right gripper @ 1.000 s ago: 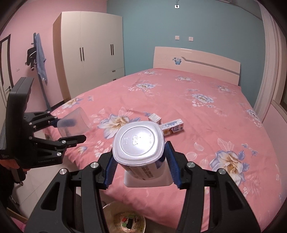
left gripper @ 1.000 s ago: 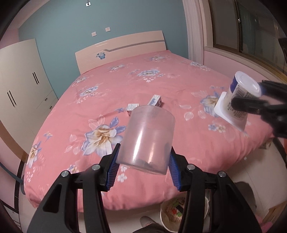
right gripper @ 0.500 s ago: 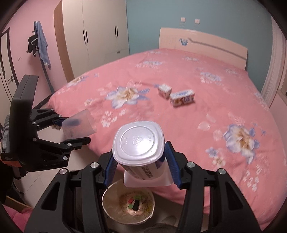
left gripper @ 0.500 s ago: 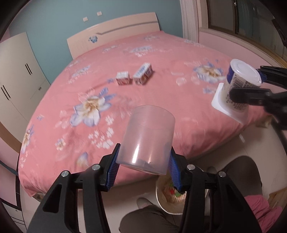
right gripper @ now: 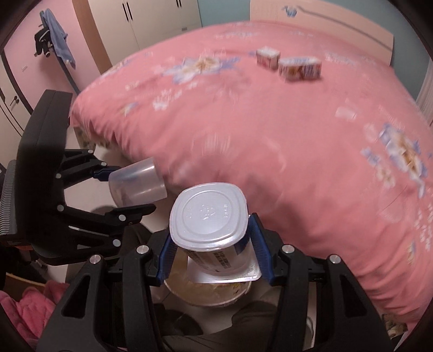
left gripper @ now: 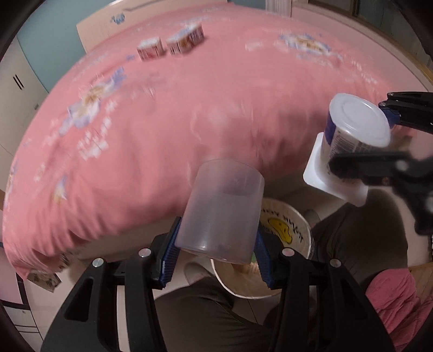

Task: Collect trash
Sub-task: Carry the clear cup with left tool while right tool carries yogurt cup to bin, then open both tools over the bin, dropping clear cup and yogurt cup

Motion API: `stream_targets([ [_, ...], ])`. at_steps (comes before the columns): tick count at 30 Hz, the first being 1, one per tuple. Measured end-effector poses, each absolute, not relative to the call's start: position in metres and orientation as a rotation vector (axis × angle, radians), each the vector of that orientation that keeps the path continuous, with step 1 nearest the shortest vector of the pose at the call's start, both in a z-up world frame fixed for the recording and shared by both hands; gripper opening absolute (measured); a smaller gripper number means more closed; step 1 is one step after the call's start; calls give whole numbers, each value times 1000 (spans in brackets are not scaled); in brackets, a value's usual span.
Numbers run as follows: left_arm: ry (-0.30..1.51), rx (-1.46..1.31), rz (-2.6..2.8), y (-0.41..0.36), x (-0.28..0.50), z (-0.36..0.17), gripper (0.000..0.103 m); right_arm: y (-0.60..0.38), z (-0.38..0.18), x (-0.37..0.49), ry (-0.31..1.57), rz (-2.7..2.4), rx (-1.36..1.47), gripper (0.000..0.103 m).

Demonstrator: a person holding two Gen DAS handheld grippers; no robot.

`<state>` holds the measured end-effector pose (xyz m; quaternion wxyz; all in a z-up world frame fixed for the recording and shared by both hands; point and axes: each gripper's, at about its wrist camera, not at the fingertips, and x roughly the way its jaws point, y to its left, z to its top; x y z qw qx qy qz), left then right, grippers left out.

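Translucent plastic, the cup [left gripper: 224, 208] sits clamped between the blue pads of the left gripper [left gripper: 216, 251], which press on its sides near the closed base; the cup is tipped forward and down, so its open mouth faces away from the camera. Directly below it stands a round paper tub [left gripper: 295, 227] serving as a waste bin, cream-walled with a yellow smiley printed inside the rim, and the cup hangs just over its near edge.

To the right, the right gripper [right gripper: 215, 249] grips a white yogurt cup [right gripper: 209, 219] with a blue printed label, its jaws closed on the cup's sides. That cup is held upside down, embossed base towards the camera, with its peeled foil lid [right gripper: 224, 276] hanging below the wide rim. It also hangs over the tub, whose rim shows just beneath it in the right wrist view.

Dark trouser legs [left gripper: 360, 243] of the person flank the tub on the floor. Behind everything spreads the pink floral bedspread [left gripper: 162, 121], blurred, with two small printed cartons [left gripper: 170, 46] lying side by side far up the bed, well apart from both grippers. A pale wardrobe [right gripper: 151, 19] stands beyond the bed.
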<state>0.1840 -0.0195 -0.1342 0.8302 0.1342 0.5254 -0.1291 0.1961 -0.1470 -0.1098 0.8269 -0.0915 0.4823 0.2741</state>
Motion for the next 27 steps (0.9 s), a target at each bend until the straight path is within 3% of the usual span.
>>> stream_targets([
  [15,1376,223,-274,-20,192,-256,52,-144,-226,193,1263,603,-140,52],
  [27,1538,141,-240,-26,209,-324,52,-146,-313,204,1404,524,-71,52],
])
